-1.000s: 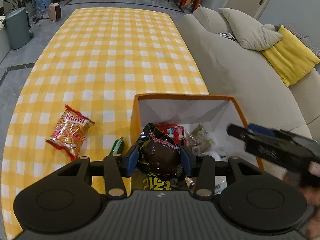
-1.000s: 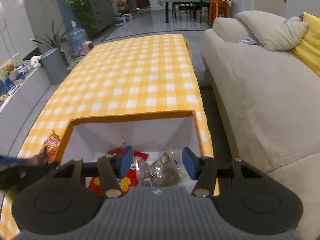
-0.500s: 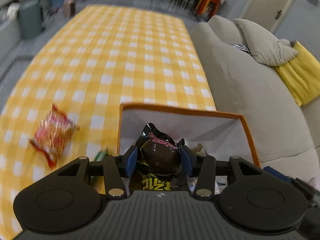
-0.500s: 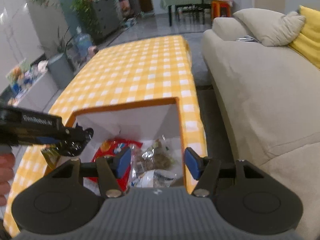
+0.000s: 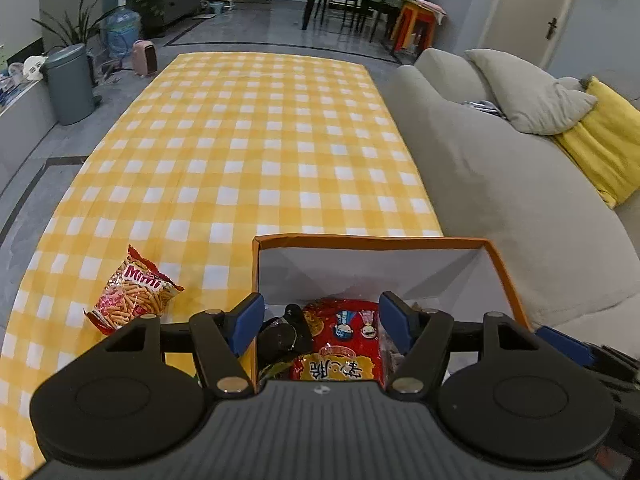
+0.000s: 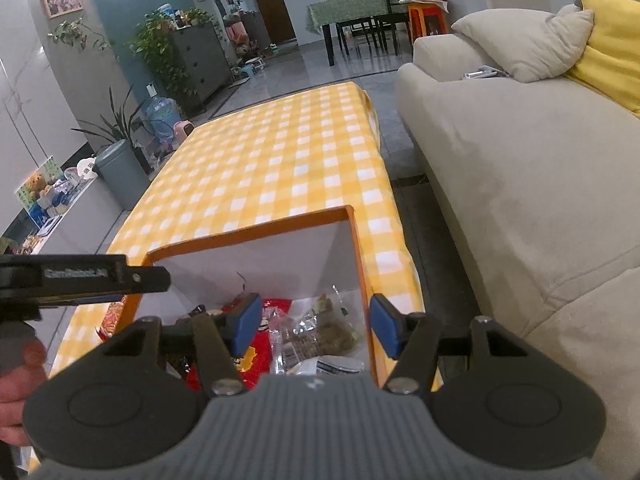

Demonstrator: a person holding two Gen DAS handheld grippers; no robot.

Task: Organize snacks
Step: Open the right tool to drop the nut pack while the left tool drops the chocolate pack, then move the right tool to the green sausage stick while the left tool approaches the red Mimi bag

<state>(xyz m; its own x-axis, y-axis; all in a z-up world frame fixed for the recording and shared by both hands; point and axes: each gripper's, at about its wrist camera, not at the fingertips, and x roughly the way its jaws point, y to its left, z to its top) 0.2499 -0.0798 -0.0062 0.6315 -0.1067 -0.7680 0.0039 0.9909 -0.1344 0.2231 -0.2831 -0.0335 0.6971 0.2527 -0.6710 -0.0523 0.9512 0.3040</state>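
Snack bag [image 5: 132, 296] of orange sticks, lying flat on the checked cloth [image 5: 260, 140] at about nine o'clock from the orange-rimmed box [image 5: 372, 242], well apart from it and likely the next one to go in. Inside the box already: dark packet [image 5: 282, 336] toward nine o'clock, red packet [image 5: 344, 332] in the middle, clear-wrapped bits [image 6: 320, 332] toward three o'clock.

Left gripper [image 5: 322, 322] hanging over the near edge of the box, jaws opening, blue pads clear of everything; dark packet below and between them but not pressed. Right gripper [image 6: 316, 326] over the three o'clock half of the box, jaws spread, pinching nothing.

Handling, as a guess: very light, puffed with air, thin slick film, so prone to slipping or swinging from a pinch. Sticks inside brittle, so no hard squeeze across the belly. Best hold probably on the crimped red seam at the twelve o'clock end or the six o'clock end, where flat film gives the pads something firm and spares the contents. Failing that, a gentle pinch across the narrow width, just enough to lift. Worth lowering into the box rather than dropping from height, and into the bare white corner at twelve o'clock
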